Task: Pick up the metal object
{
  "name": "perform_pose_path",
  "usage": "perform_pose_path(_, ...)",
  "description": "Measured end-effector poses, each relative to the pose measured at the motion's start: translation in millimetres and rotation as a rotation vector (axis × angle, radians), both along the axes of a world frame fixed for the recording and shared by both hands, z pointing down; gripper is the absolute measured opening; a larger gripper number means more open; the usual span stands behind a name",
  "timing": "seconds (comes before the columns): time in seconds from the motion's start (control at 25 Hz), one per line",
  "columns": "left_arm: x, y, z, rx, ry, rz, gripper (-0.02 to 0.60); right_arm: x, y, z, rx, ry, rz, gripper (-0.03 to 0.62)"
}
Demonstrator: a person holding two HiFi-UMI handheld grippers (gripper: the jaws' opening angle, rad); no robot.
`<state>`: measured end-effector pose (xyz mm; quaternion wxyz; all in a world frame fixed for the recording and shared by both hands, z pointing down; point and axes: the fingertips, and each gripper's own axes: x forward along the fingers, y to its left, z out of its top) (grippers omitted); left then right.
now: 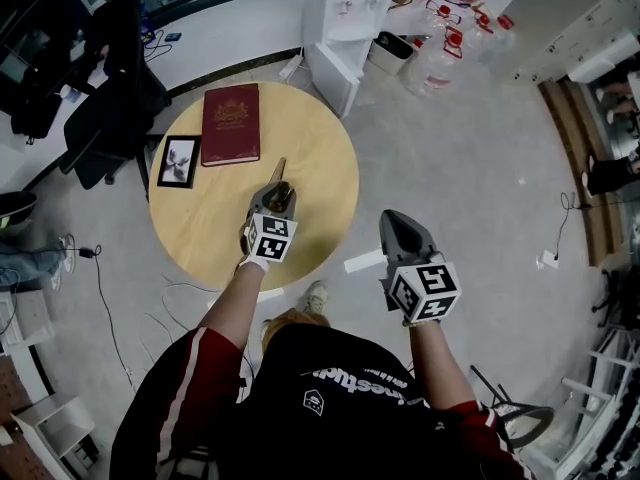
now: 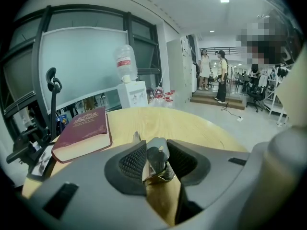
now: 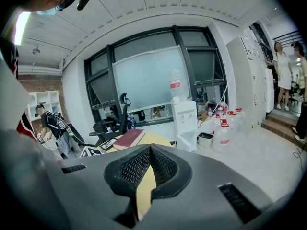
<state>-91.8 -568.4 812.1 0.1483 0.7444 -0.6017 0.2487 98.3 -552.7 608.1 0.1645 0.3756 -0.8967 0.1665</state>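
**Left gripper clamps the metal object over the table**

The round wooden table is the reference for everything here. The left gripper hangs above the table's middle, a little toward the person's side. In the left gripper view its jaws are closed on the metal object, a shiny, narrow piece standing upright between the ribbed pads. In the head view a slim tip of the metal object pokes out past the jaw ends, pointing toward the table's far side. Whether the piece touches the wood cannot be told.

The right gripper is off the table, just past its right rim and over the grey floor. In the right gripper view its jaws are pressed together at the tips with nothing between them.

A dark red book lies on the far left part of the table. A small framed picture sits just beside it at the left rim. A white water dispenser stands on the floor beyond the table's far edge.
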Motion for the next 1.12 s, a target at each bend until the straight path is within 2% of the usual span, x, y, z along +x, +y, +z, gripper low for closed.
perform_pose_path(0.4,-3.7,4.3,-8.7,0.009,0.03,0.018,0.112,-3.2,7.2,3.4,-0.005,0.008,0.003,0.026)
perform_pose_path(0.96,-16.0,9.7,-28.8,0.026,-0.023,0.029,0.035,-10.2,25.8,-19.3,0.027,0.019,0.025,0.026)
perform_pose_path(1.12,-18.3,12.4,-29.9,0.017,-0.007,0.022,0.025,-11.9,30.9,-23.5,0.038,0.023,0.03,0.026)
